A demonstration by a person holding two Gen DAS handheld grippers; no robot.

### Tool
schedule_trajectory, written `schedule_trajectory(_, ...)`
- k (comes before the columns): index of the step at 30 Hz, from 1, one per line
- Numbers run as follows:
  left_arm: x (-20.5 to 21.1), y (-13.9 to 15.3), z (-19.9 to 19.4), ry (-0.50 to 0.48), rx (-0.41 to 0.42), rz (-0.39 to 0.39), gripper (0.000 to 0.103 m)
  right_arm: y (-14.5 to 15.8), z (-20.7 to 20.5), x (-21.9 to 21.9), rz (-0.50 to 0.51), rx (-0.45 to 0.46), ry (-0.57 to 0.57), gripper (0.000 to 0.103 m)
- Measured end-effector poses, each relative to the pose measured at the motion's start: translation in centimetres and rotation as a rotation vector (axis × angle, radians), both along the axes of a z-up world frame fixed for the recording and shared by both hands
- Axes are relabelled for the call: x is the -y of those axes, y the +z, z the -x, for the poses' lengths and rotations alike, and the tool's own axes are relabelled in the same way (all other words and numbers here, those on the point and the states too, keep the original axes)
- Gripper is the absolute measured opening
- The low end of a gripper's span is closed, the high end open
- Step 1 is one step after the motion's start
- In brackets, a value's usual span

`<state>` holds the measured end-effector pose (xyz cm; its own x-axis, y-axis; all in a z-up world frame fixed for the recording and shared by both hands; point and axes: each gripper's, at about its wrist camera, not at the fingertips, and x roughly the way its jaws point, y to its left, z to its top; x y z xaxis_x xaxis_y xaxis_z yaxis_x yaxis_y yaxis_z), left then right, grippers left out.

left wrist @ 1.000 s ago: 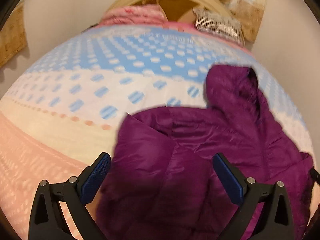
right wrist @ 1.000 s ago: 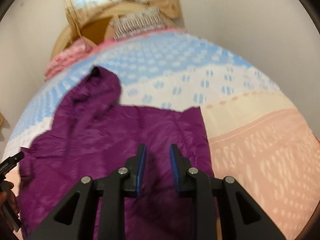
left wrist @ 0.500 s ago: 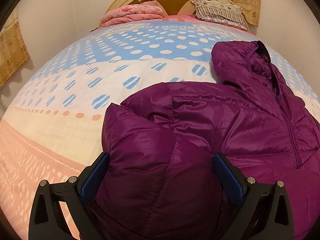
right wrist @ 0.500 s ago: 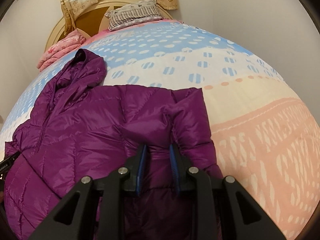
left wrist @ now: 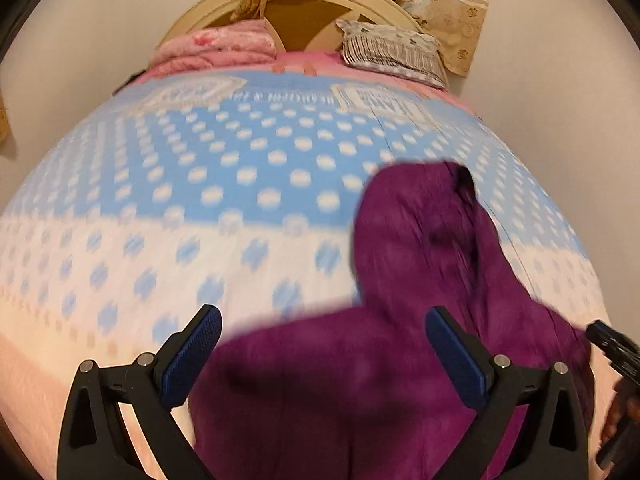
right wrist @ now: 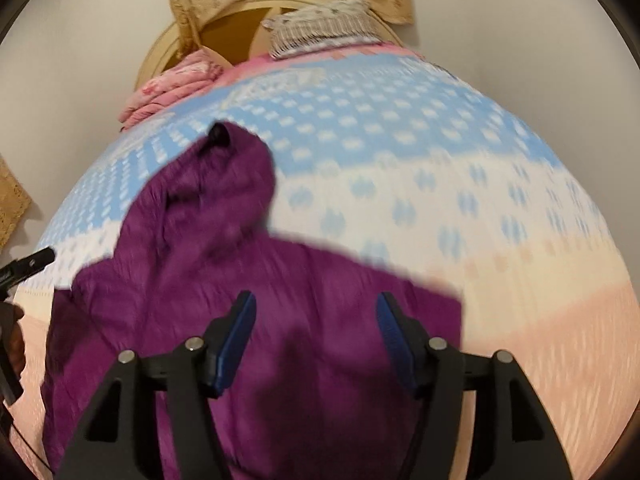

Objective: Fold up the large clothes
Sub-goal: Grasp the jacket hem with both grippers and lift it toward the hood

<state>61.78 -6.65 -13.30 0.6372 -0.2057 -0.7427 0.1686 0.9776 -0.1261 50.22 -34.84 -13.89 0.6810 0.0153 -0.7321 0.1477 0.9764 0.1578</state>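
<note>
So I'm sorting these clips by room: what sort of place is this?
Most likely a bedroom: a bed with a dotted bedspread, a pillow against a headboard, and curtains behind.

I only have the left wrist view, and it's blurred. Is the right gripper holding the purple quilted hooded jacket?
Observer: No. The right gripper has just been opening its jaws. The purple quilted hooded jacket lies below them, not pinched between the pads.
Operator: Where does the jacket's right side end?
Observer: In a squared corner on the cream part of the polka-dot bedspread.
Operator: What's beyond that corner?
Observer: Only the bedspread's peach band shows there.
</note>
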Motion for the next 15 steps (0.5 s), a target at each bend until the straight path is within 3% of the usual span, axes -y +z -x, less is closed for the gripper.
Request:
schedule_trajectory(8, 4.8, -2.2, -10.6, -0.037, -0.063, 0.033, 0.102, -0.5, -11.8, -2.0, -0.02, -0.005, 0.059, 0.067)
schedule_trajectory(15, 6.5, -5.2, -15.3, -0.089, -0.13, 0.121, 0.102, -3.4, -19.1, -1.4, -0.107, -0.055, 0.051, 0.067)
